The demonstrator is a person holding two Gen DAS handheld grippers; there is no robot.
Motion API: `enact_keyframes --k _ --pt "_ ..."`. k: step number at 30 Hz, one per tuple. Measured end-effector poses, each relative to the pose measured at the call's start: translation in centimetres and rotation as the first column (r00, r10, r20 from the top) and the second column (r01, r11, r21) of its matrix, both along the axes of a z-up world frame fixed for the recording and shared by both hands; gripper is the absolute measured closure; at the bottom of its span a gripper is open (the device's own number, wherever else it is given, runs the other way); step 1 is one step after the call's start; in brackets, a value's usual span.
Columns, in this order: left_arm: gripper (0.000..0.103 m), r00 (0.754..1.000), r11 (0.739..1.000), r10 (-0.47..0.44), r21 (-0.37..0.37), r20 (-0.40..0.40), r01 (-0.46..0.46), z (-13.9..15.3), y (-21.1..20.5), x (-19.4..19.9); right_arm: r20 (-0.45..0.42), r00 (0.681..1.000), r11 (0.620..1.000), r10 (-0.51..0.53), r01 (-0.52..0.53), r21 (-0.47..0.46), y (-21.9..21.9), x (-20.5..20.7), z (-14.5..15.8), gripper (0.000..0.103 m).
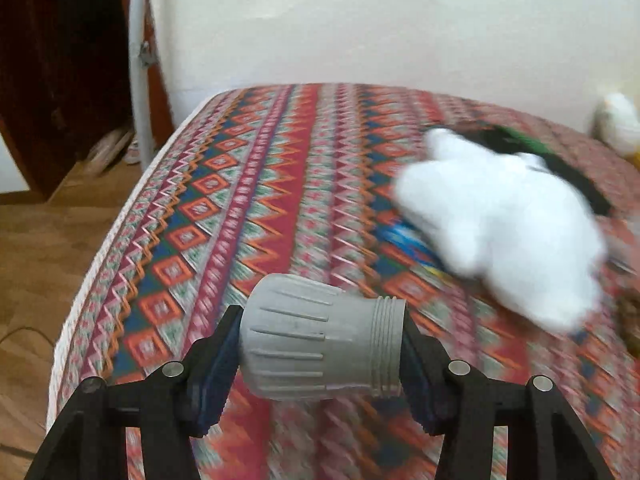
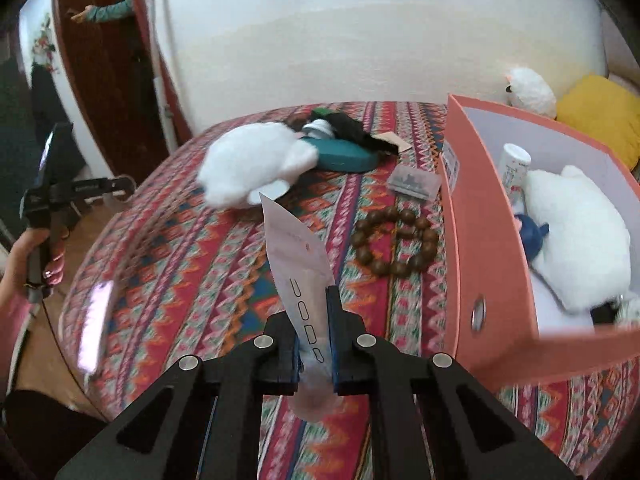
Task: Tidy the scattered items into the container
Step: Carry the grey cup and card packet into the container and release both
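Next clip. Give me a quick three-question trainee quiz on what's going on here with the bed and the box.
1. True or false: the left claw is empty.
2. What does the right claw hold? A) beads B) a flat packet C) a plush
3. Fill in: the bead bracelet lies on the ____, beside the box.

Key: 1. False, it grips a grey cap. 2. B, the packet. 3. bed.

Both wrist views face along the bed (image 1: pixel 280 184) (sharing it)
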State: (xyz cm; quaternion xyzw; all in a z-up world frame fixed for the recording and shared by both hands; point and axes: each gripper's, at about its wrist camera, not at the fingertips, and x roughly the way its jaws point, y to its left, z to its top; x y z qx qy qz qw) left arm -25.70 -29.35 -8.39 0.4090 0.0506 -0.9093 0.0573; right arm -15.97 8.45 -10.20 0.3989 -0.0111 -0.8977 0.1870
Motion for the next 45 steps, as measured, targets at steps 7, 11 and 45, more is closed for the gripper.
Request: enact_keyframes --k 7,11,45 --pt "0.043 0.992 0.993 -0.119 0.019 -0.041 0.120 2.4 6.5 8.0 0.005 0.998 0.995 0.063 -0.062 -0.072 1.2 7.6 1.3 0.093" --pt "0.043 0.978 0.979 -0.201 0.029 -0.057 0.203 3.1 11.1 12.6 -0.010 0.997 0.993 0.077 -0.078 -0.093 2.7 11.9 2.4 0.093" --pt "0.042 0.744 0.757 -0.653 -0.080 -0.141 0.649 12.8 48.5 2.0 -0.195 0.916 0.937 -0.350 0.345 -0.060 31.5 6.0 11.7 0.093"
